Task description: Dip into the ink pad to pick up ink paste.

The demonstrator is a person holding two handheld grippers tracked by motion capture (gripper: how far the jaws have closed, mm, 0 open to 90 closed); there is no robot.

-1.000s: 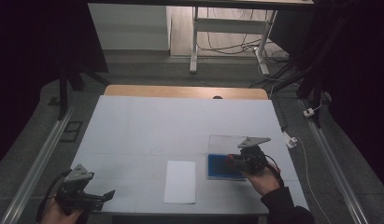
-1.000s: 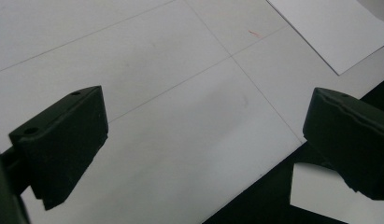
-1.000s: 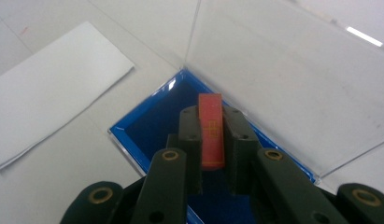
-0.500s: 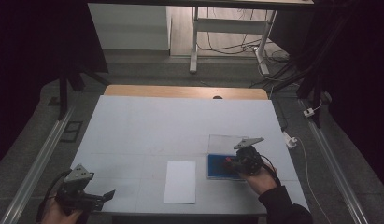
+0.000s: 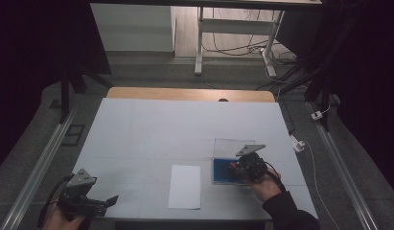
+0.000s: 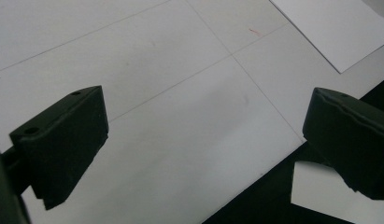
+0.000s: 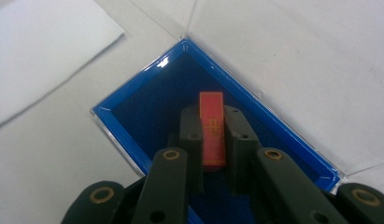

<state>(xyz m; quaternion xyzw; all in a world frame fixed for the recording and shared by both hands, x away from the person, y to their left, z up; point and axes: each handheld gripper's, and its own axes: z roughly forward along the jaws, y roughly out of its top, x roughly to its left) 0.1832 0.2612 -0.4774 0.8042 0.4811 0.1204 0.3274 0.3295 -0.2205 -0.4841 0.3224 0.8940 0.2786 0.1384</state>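
A shallow blue tray [image 7: 138, 88] with a clear plastic rim lies on the white table [image 5: 185, 129] at the front right. My right gripper [image 7: 212, 116] reaches down into it, shut on a small red-orange tag [image 7: 212, 126] with gold markings that stands between the two pads. In the high view the right gripper [image 5: 237, 166] sits over the blue tray [image 5: 222, 173]. My left gripper [image 5: 110, 200] hovers at the table's front left corner, and in its own view the left gripper [image 6: 203, 126] is open with nothing between the jaws.
A white sheet of paper [image 5: 185, 187] lies left of the tray, near the front edge, and the same sheet of paper [image 6: 339, 28] shows beyond the left jaws. A clear lid [image 5: 230, 145] lies flat just behind the tray. A wooden strip [image 5: 190, 94] runs along the far edge.
The right hand has edged slightly to the left over the blue tray. The left hand has stayed in place.
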